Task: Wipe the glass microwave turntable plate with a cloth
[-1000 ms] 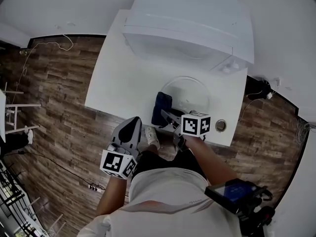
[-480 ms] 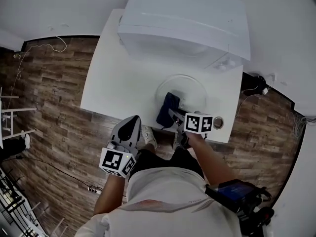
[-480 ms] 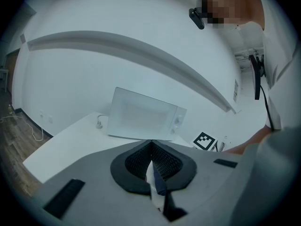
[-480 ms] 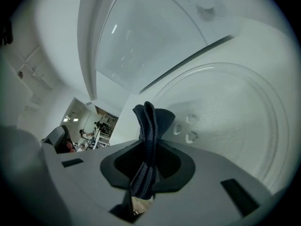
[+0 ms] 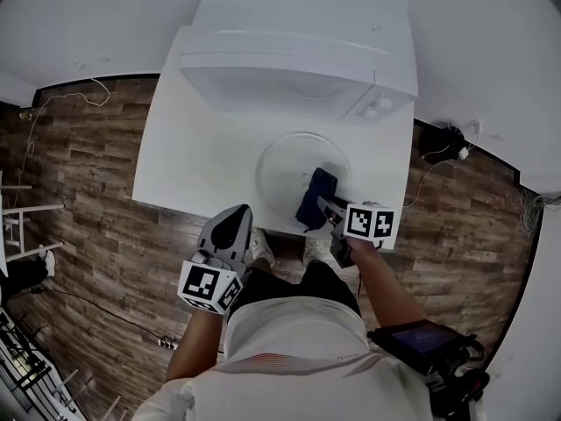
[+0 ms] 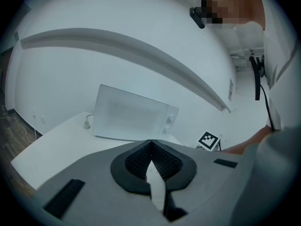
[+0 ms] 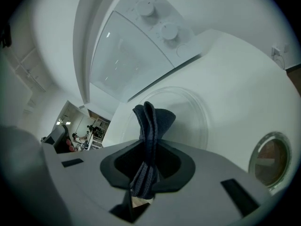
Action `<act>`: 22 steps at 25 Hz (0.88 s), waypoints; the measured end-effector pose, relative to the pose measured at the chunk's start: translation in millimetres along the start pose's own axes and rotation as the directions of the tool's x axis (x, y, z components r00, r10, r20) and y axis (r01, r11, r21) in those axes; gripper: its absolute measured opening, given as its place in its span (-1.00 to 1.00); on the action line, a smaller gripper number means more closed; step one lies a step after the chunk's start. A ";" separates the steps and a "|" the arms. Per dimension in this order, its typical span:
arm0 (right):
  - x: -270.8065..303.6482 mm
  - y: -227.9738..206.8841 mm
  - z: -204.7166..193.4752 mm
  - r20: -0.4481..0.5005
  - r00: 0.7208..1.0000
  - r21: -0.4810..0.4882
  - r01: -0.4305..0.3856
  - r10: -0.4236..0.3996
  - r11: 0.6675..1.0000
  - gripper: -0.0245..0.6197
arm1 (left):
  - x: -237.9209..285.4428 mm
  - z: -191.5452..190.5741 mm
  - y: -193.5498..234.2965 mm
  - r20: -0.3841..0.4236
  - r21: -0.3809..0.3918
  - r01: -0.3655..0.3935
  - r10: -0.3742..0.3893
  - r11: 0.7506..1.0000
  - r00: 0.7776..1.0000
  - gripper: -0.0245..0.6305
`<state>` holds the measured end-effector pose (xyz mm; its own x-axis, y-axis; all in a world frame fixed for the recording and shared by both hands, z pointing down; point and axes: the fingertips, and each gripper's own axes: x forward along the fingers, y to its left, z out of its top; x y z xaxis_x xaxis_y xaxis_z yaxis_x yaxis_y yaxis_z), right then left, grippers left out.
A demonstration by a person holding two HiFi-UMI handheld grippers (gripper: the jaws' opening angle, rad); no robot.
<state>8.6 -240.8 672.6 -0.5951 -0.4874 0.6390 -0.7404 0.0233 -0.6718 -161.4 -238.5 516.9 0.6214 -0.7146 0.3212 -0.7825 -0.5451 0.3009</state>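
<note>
R hand-held gripper (image 5: 326, 205) pinches dark blue cloth (image 5: 316, 196) over the near-right part of the glass plate (image 5: 279, 169). Plate lies flat on white desk (image 5: 188, 160), just in front of microwave (image 5: 298, 51). L hand-held gripper (image 5: 230, 228): jaws pressed together, nothing btwn them, held off desk's near edge.

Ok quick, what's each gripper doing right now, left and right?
Left gripper: closed, holding nothing.
Right gripper: closed on the dark blue cloth, at the glass turntable plate.

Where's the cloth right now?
Head view: the dark cloth, pinched in the right tongs, over the glass plate's right side, in front of the microwave.
</note>
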 end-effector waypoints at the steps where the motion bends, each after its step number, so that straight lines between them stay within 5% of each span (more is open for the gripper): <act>1: -6.8 -3.7 0.4 0.002 1.000 0.003 0.006 -0.006 1.000 -0.73 | 1.2 1.0 -5.1 -0.001 0.002 0.004 -0.004 1.000 1.000 -0.89; 22: -64.1 -57.6 2.5 0.046 0.997 0.040 0.054 -0.055 0.998 -0.73 | 29.4 0.2 -51.7 -0.013 0.022 0.036 -0.036 0.999 0.999 -0.90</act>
<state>90.1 -213.0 669.4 -0.5383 -0.5272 0.6575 -0.7580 -0.0381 -0.6512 -102.7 -231.4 510.7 0.6496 -0.6886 0.3223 -0.7602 -0.5802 0.2925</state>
